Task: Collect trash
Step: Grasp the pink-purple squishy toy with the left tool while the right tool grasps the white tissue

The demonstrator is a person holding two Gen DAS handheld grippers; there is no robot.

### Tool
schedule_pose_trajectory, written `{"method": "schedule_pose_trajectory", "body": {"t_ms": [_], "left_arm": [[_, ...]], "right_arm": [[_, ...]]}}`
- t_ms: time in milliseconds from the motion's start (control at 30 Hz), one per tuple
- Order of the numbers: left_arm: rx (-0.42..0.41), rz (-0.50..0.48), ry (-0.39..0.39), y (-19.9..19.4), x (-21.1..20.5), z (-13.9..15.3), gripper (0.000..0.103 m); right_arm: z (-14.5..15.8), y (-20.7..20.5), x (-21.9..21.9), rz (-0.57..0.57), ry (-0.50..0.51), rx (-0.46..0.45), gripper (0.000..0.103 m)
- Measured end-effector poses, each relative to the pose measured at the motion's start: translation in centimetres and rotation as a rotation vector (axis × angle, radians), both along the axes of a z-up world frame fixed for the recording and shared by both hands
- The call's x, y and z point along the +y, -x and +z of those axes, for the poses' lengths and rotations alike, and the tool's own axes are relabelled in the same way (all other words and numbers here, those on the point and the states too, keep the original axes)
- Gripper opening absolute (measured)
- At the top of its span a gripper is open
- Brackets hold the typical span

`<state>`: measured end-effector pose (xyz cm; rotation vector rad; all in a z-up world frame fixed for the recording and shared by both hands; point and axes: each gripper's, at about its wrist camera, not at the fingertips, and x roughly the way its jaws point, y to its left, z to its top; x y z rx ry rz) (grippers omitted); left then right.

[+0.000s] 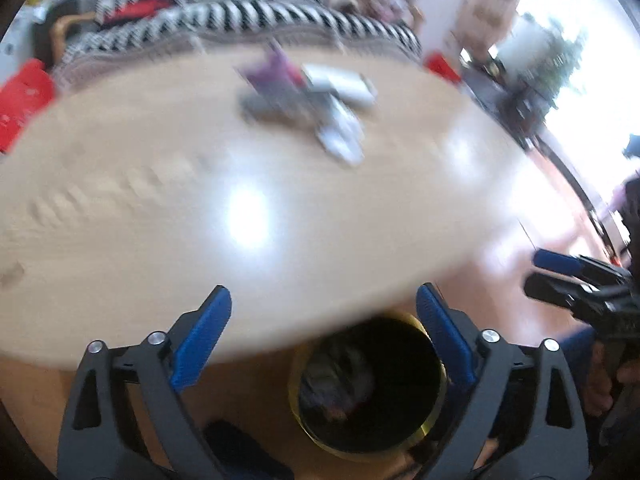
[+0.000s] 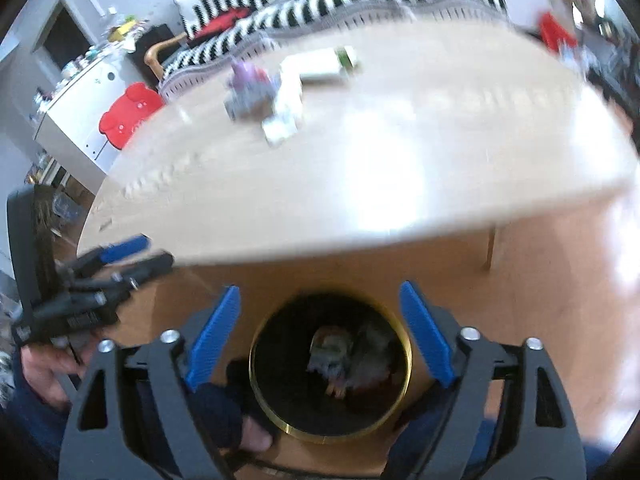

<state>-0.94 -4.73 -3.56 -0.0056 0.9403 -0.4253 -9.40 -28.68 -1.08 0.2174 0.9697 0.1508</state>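
Note:
A black trash bin with a gold rim (image 1: 368, 384) stands on the floor below the table's near edge; it also shows in the right wrist view (image 2: 330, 368) with crumpled wrappers inside. My left gripper (image 1: 324, 300) is open and empty above the bin's left side. My right gripper (image 2: 320, 296) is open and empty right above the bin. On the far part of the wooden table (image 1: 160, 208) lies a blurred pile of trash: purple packets (image 1: 276, 76) and white boxes (image 1: 340, 84), also in the right wrist view (image 2: 288, 84).
A black-and-white striped sofa (image 1: 248, 12) stands behind the table. Red chairs (image 2: 130, 114) stand at the left, with a white cabinet (image 2: 76, 108) beyond. A table leg (image 2: 490, 248) shows at the right. Both views are motion-blurred.

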Motion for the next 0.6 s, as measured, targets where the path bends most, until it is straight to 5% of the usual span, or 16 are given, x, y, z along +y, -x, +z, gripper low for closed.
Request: {"method": "schedule_pose_trajectory", "body": {"t_ms": [233,367,600], "left_arm": [[-0.102,0.133,-0.123,-10.7,1.1,2.4,0.096],[-0.072,0.217,0.018,-14.0,3.3,0.9,0.096],[-0.032,0.165,0.004,-17.3,2.3,-1.3,0.096]], "right_arm": [[0.1,-13.0,2.0,0.003,0.107,-0.111,0.089],[-2.7,-18.4,2.6,0.019,0.046,-0.065,0.089],[-5.6,-21.8,5.0,0.066,0.103,-0.015,0.084]]}}
